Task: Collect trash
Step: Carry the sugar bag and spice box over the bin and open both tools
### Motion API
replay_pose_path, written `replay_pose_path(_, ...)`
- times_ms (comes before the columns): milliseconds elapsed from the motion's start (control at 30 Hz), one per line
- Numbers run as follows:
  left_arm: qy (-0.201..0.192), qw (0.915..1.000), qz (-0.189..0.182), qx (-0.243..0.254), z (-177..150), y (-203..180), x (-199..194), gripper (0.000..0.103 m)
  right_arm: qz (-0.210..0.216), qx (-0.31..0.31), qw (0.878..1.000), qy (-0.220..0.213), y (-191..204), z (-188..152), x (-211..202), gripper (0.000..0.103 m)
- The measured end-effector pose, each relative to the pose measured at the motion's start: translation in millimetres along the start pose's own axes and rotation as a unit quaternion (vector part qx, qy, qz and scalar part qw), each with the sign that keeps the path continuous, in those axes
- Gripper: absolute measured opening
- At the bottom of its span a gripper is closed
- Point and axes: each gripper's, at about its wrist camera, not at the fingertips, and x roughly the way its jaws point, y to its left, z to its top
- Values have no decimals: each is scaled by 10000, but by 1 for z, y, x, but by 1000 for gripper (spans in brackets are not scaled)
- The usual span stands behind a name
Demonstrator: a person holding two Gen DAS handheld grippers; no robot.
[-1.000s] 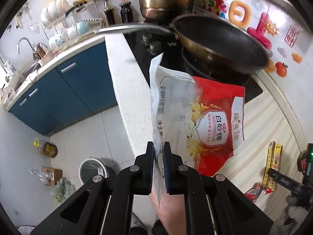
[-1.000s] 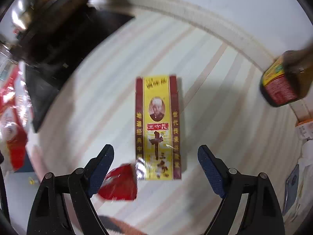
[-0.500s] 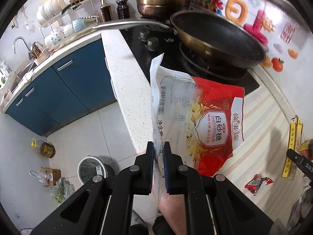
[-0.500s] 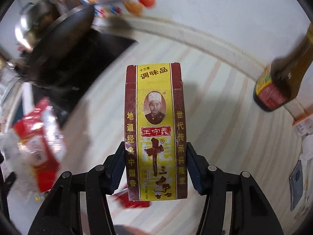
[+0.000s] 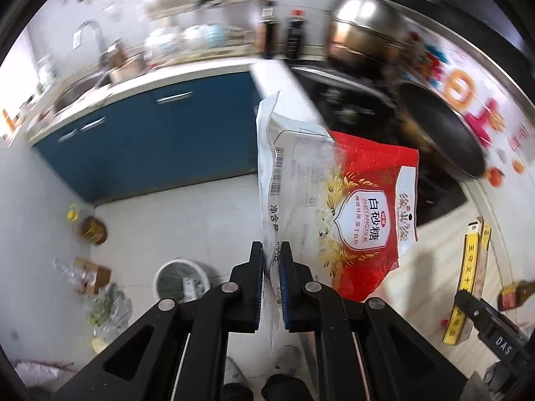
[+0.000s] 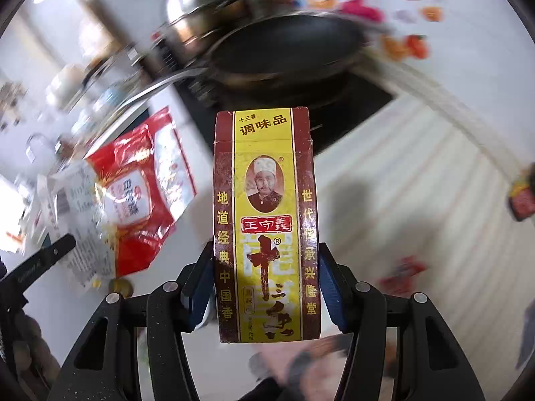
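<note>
The left gripper (image 5: 270, 260) pinches the edge of one crinkly red-and-clear plastic sugar bag (image 5: 337, 200) at frame centre. The right gripper (image 6: 265, 287) has just closed on one stiff yellow-and-maroon cardboard spice box (image 6: 265, 220). Lower left, a round white waste bin (image 5: 180, 280) stands on pale floor tiles; beyond, one dark wok (image 6: 287, 56).

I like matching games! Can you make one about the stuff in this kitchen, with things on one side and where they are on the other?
Things:
1. red and white plastic sugar bag
2. yellow and brown cardboard spice box
3. round white trash bin
4. big dark metal wok

Places:
A. on the stove
B. in the right tongs
C. on the floor
D. in the left tongs

Pairs: 1-D, 2-B, 3-C, 4-A
</note>
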Motion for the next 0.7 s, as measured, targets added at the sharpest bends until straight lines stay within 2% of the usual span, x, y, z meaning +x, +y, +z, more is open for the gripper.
replay_pose_path(167, 207, 9968, 522, -562, -22, 99, 14, 6, 298, -566, 9970, 435, 84, -30, 46, 59)
replay_pose_path(367, 673, 9833, 1243, -1150, -63, 210, 67, 6, 529, -1245, 9845, 1119, 183, -90, 137, 59)
replay_pose_path(500, 1170, 9685, 1620, -1484, -107, 276, 134, 6, 637, -1541, 9724, 1631, 237, -143, 224, 59)
replay_pose_path(700, 2180, 9398, 1778, -1940, -190, 358, 276, 6, 805, -1754, 9512, 2408, 283, -225, 373, 59)
